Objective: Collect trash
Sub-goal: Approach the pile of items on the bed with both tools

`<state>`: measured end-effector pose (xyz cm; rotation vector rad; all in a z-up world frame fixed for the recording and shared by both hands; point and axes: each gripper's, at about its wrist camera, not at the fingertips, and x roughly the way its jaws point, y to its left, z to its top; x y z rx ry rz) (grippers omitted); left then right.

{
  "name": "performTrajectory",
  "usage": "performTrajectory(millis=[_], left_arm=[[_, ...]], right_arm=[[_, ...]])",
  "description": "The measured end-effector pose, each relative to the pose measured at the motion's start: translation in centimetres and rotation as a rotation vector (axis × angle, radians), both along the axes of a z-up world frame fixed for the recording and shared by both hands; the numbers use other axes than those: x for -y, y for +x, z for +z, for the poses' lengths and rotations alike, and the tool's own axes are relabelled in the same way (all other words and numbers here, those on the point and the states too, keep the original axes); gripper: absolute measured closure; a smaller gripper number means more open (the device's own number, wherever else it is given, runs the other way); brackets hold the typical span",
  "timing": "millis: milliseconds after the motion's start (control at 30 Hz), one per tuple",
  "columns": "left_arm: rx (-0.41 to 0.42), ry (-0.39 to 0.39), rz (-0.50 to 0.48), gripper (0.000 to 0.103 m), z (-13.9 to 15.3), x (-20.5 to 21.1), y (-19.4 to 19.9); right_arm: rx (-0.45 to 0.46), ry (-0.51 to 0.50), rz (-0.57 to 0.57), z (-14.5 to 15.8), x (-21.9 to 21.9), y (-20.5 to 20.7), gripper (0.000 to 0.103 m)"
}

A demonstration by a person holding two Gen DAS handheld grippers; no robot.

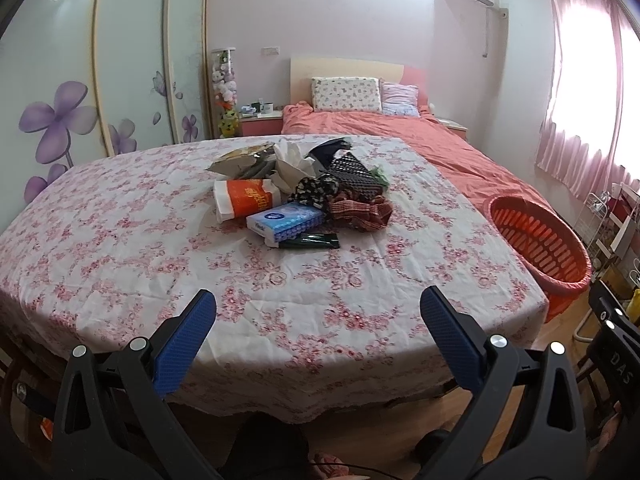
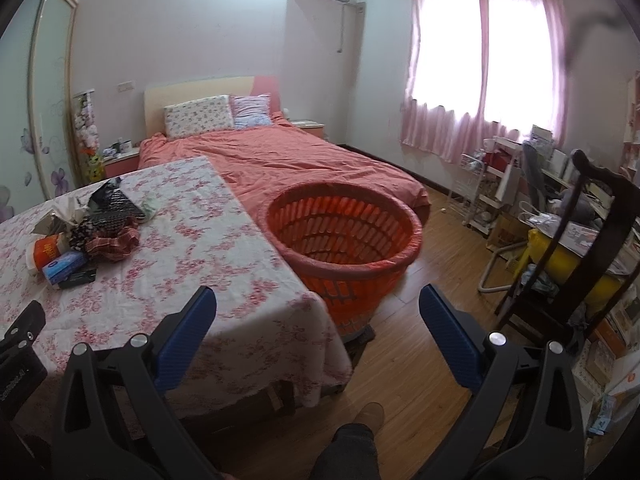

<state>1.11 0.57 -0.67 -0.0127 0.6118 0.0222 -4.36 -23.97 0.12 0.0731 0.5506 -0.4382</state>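
Hovering off the near edge of the table (image 1: 120, 240), left gripper (image 1: 318, 308) spread wide, nothing between the blue pads. Tilting down toward the pile (image 1: 304, 196), but well short of it. Same story for the right gripper (image 2: 318, 306): jaws fully apart, gripping nothing, hanging off the table's near right corner and aiming at the basket (image 2: 400, 256).

Working outward from the table edge: sitting around the table's middle, the pile, all jumbled together. Nearest the grippers, a dark flat packet (image 1: 310, 241), touching a blue tissue pack (image 1: 285, 220). Just behind that, an orange-and-white wrapper (image 1: 244, 198). Further back, crumpled white paper (image 1: 290, 164) and a foil bag (image 1: 244, 160). Right side of the pile, patterned cloth (image 1: 356, 204), looking more like clothing than trash.

Standing on the floor against the table's right edge, the basket, seemingly empty. Beyond the table, the bed (image 1: 460, 152).

Risks from here, as a judgement. Grabbing into a tangled heap, likely dragging cloth along with a wrapper. Pinching the loose tablecloth (image 1: 300, 300) together with a flat packet, pulling the whole pile sideways. Crumpled paper and foil slipping from wide pads, dropping on the floor short of the basket. Carrying across the right edge, possibly clipping the basket rim and tipping it.
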Motion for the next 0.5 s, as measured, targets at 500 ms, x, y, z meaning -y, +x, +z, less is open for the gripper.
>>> performTrajectory(millis=[500], left_arm=[[-0.093,-0.068,0.096,0.002,-2.1,-6.9,4.0]], right_arm=[[-0.061,0.048,0.222,-1.4,-6.1,6.7,0.004]])
